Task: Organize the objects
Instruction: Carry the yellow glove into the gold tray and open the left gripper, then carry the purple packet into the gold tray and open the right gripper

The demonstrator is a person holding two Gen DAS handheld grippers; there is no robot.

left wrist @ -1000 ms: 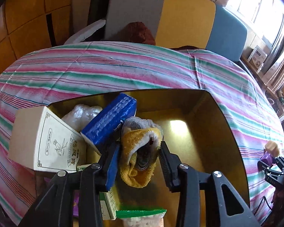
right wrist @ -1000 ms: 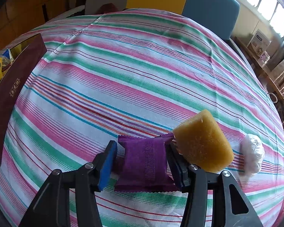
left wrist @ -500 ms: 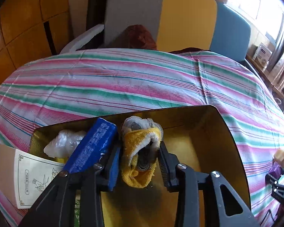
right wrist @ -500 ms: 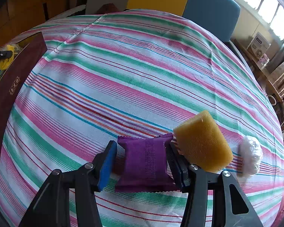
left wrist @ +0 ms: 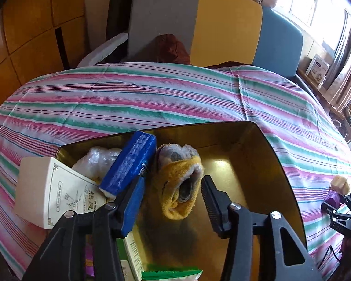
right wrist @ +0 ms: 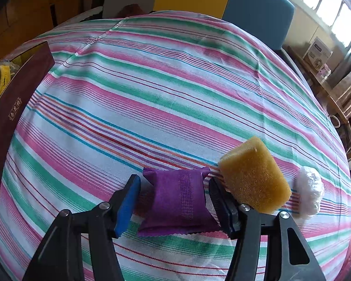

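One yellow rolled cloth (left wrist: 179, 188), long axis downward, between parted fingers (left wrist: 133, 201).

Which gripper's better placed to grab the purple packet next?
Right. The right gripper already straddles the purple packet on the tablecloth; its jaws have just been opening. The left gripper is over the box, around the yellow cloth.

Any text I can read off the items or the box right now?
Cream carton: printed characters and a drawing, too blurred to read.
Maroon box wall: gold characters, too small to read.
White box on the sideboard: logo, unreadable.
Purple packet: none visible.
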